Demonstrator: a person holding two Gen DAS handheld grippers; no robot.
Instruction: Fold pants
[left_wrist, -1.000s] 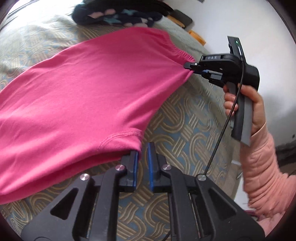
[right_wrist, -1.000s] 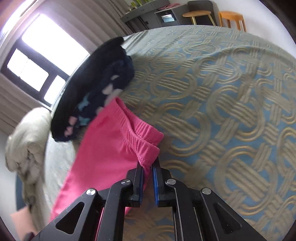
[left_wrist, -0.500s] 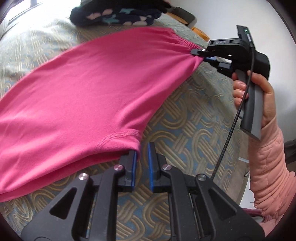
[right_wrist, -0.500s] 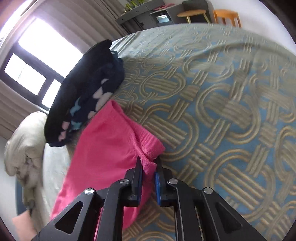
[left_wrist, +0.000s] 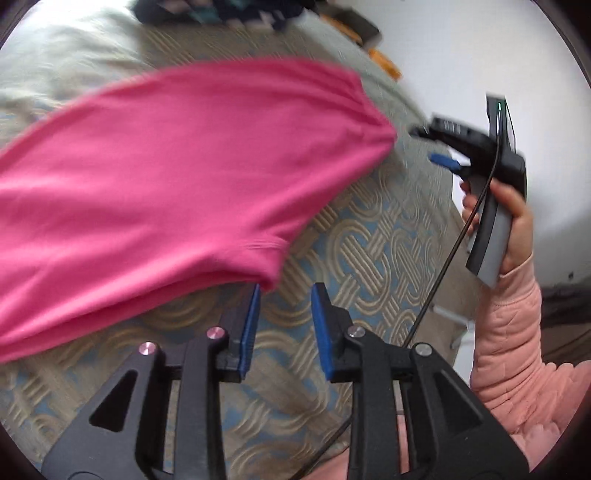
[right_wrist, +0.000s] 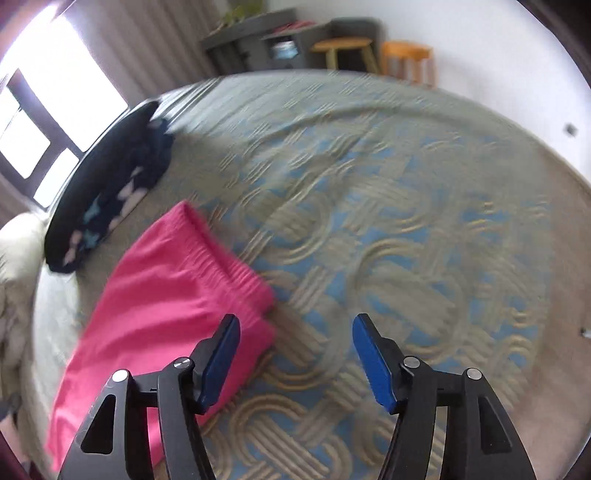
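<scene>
Both jaws are opening with nothing between them: left gripper (left_wrist: 284, 295), right gripper (right_wrist: 293, 350). The pants (left_wrist: 166, 177) lie on the bedspread (left_wrist: 369, 251); back off cleanly so no cloth snags.

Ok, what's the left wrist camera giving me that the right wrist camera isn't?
Only the left wrist view shows the right gripper from outside, in the person's hand, clear of the pants' waistband corner, plus the pink sleeve. Only the right wrist view shows the window, stools and the ribbed waistband lying flat. Both show the pink pants on the patterned bedspread, the dark clothes pile, and opening fingers with nothing between them.
</scene>
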